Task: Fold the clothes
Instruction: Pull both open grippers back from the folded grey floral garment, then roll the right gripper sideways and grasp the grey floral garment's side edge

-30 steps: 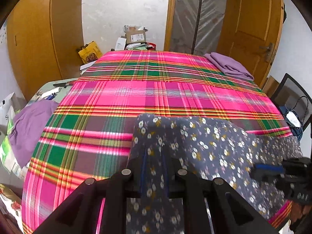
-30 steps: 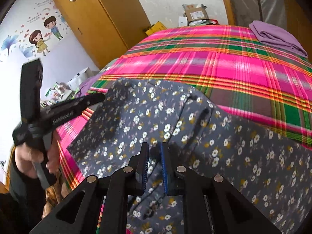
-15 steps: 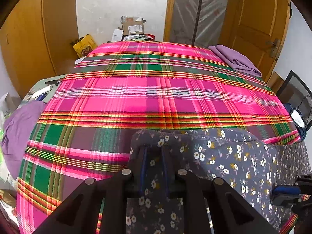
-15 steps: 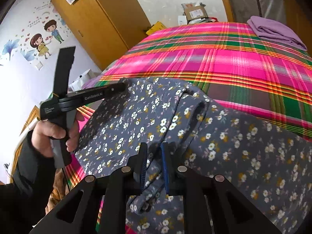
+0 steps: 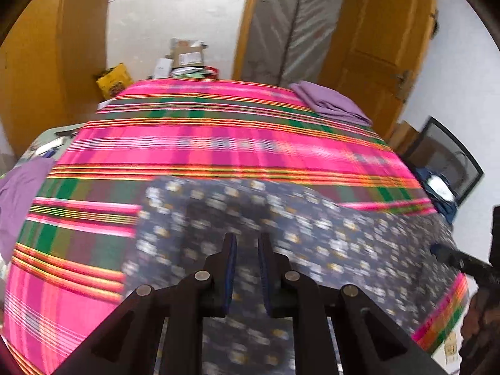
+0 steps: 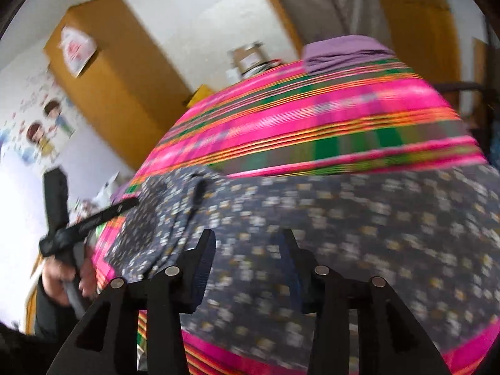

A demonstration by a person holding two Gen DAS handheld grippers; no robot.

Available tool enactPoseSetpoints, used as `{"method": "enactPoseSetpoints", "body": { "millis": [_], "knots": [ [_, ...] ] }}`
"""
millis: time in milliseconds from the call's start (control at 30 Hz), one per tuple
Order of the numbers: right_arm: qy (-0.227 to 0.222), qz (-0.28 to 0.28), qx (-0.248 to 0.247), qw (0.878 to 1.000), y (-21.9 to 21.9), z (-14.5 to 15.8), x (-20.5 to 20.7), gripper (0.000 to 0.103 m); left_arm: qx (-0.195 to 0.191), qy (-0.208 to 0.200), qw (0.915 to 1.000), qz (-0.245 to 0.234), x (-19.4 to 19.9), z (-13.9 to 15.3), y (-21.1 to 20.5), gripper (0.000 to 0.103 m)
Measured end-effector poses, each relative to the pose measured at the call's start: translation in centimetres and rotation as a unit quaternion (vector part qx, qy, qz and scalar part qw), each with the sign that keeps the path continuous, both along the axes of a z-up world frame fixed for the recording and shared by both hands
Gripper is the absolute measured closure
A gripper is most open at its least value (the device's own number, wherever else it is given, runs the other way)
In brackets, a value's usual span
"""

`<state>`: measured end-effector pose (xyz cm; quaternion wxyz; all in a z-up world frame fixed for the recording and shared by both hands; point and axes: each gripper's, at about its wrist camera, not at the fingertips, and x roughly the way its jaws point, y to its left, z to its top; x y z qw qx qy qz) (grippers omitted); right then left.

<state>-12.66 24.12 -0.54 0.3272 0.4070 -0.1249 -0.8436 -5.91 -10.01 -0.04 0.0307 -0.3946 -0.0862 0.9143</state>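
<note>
A dark grey floral garment (image 5: 312,234) (image 6: 375,218) lies spread across the near part of the pink plaid bedspread (image 5: 218,143) (image 6: 312,109). Both views are blurred by motion. My left gripper (image 5: 247,250) stands narrowly closed at the garment's left part, with a fold of the cloth between its pads. It also shows in the right wrist view as the left gripper (image 6: 134,202), held in a hand at the cloth's left edge. My right gripper (image 6: 248,250) hangs over the garment, its jaws opening wide, nothing pinched between them. Its tip, the right gripper (image 5: 462,259), appears at the right edge.
A folded purple cloth (image 5: 328,100) (image 6: 343,51) rests on the bed's far right corner. Another purple cloth (image 5: 18,193) lies off the bed's left side. Boxes (image 5: 187,56) stand beyond the far edge, a black chair (image 5: 450,162) at the right, a wooden wardrobe (image 6: 109,93) at the left.
My right gripper has opened and let go of the floral fold, swinging right and rolling. The left gripper shifted sideways with the cloth. The garment now lies flatter on the bed.
</note>
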Motion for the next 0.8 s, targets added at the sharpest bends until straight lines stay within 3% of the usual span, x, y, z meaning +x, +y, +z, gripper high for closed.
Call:
{"method": "enactPoseSetpoints", "body": {
  "millis": [367,467,633,733,800],
  "knots": [
    [-0.011,-0.143,-0.030,0.989,11.6,-0.5,0.1,0.057,0.003,0.000,0.9960,-0.089,1.3,0.1,7.7,0.089],
    [-0.029,-0.198,-0.065,0.978,16.3,-1.2,0.4,0.045,0.004,-0.007,0.9953,-0.097,1.7,-0.4,8.7,0.089],
    [-0.116,-0.271,-0.205,0.933,24.4,-5.2,1.0,0.042,0.005,-0.016,0.9940,-0.108,1.4,-0.8,10.3,0.089],
    [-0.182,-0.300,-0.270,0.897,27.3,-8.3,1.5,0.041,0.002,-0.018,0.9927,-0.119,1.5,-0.8,11.5,0.089],
    [-0.212,-0.300,-0.300,0.880,28.0,-9.9,1.7,0.041,0.000,-0.020,0.9917,-0.127,1.5,-0.7,12.3,0.089]
  ]
}}
